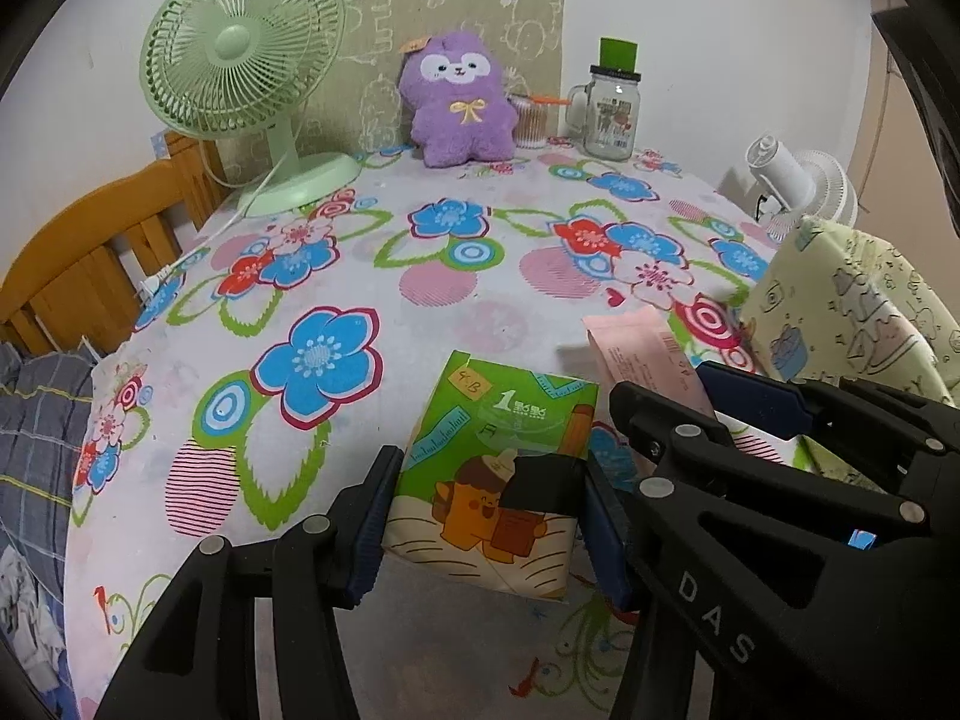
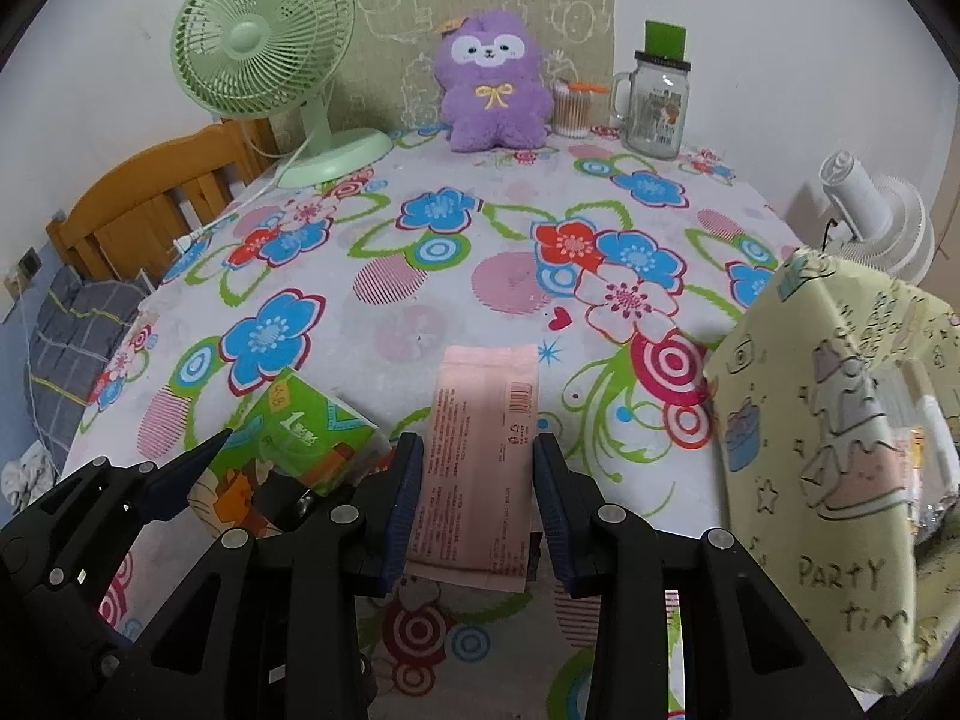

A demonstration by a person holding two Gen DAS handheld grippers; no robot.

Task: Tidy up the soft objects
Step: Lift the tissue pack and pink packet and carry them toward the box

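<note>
Floral tablecloth (image 1: 420, 312); left jaws grip green tissue pack (image 1: 498, 462), right jaws pink packet (image 2: 480, 468)

"PARTY", probably "tim", on yellow pack (image 2: 840, 420)

A floral-clothed table (image 2: 480, 300) meets a white wall (image 2: 120, 30); wooden chair (image 2: 150, 198) left.

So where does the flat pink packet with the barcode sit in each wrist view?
Left wrist: the flat pink packet is right of centre, between the right gripper's fingers.
Right wrist: bottom centre, between that gripper's blue pads.
Shared landmark: the purple plush toy against the far wall.
</note>
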